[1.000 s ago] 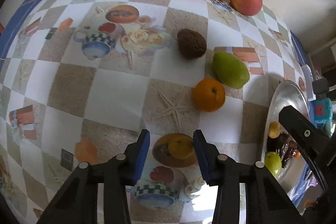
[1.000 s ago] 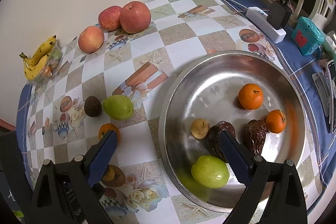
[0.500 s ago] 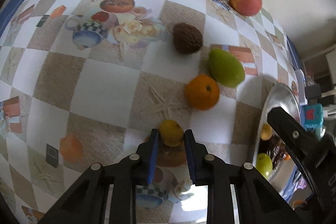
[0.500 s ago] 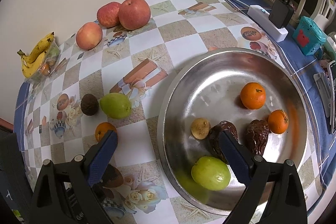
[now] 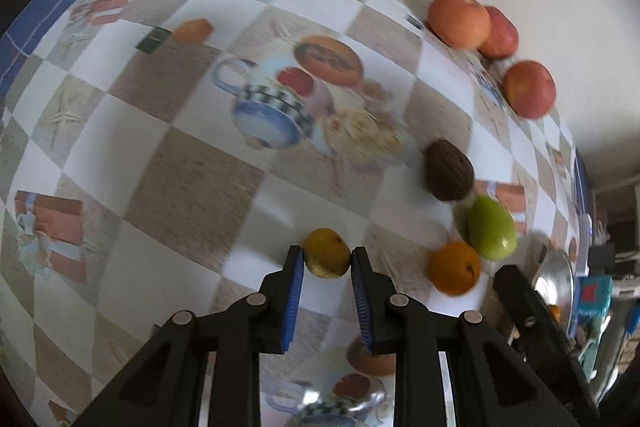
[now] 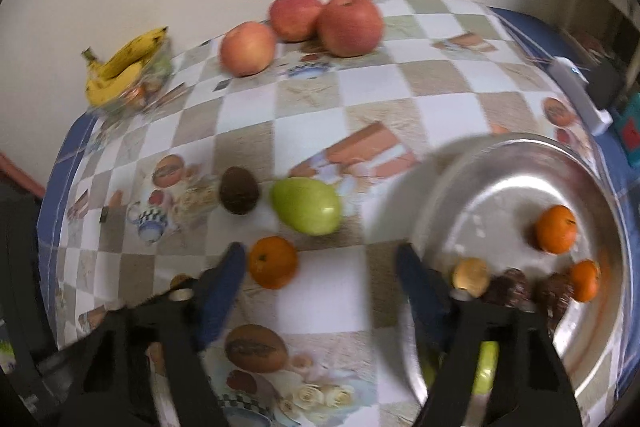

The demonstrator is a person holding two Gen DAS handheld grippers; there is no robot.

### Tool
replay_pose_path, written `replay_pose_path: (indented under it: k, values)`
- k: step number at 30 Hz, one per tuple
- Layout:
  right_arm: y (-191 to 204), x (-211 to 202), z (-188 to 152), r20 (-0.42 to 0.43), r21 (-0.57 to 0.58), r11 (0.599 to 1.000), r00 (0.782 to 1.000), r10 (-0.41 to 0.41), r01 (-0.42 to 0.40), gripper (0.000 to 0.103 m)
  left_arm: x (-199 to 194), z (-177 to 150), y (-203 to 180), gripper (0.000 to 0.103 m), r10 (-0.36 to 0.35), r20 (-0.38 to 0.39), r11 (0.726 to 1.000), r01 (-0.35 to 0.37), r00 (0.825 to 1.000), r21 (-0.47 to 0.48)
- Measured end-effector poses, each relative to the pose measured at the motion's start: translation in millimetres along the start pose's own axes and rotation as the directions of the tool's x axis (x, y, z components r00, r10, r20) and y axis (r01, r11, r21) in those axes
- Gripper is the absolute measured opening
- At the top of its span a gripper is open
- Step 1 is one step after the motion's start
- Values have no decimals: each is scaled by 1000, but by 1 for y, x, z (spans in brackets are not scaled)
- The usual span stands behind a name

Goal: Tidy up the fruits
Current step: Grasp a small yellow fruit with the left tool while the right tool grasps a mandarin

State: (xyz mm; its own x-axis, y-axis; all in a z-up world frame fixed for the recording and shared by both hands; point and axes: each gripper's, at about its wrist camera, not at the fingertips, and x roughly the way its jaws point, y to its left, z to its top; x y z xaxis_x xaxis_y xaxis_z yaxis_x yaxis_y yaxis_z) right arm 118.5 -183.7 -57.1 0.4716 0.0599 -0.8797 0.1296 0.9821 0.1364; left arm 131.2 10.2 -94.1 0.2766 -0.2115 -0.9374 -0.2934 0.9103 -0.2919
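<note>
My left gripper (image 5: 327, 259) is shut on a small yellow-brown fruit (image 5: 327, 253), held just above the checked tablecloth. On the cloth lie an orange (image 6: 273, 261), a green mango (image 6: 306, 205) and a dark brown fruit (image 6: 239, 190). My right gripper (image 6: 320, 263) hovers above the cloth with its jaws closing and nothing between them; the orange lies just inside its left finger (image 6: 224, 279). The steel tray (image 6: 452, 171) on the right holds two oranges (image 6: 556, 229), a small yellow fruit (image 6: 471, 275), dark brown fruits and a green fruit half hidden by the right finger.
Three apples (image 6: 350, 24) sit along the far wall. A bunch of bananas (image 6: 120, 67) rests on a clear container at the far left. A white power strip (image 6: 576, 91) and a teal box (image 6: 630, 127) lie beyond the tray at the right edge.
The left jaws closed on the small yellow-brown fruit, and the view swung left with it. The right gripper moved left from over the tray to the orange, its jaws narrowing.
</note>
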Motion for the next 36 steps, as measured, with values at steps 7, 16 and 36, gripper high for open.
replay_pose_path:
  k: [7, 16, 36]
  values:
    - [20, 25, -5, -58, -65, 997, 998, 39, -43, 61, -2, 3, 9, 26, 5, 11, 1000, -5, 1000, -18]
    - [27, 40, -7, -78, -100, 994, 997, 25, -32, 42, 3, 7, 5, 26, 12, 17, 1000, -12, 1000, -10]
    - [2, 3, 4, -33, 12, 997, 997, 72, -72, 36, -18, 8, -22, 26, -18, 76, 997, 12, 997, 78]
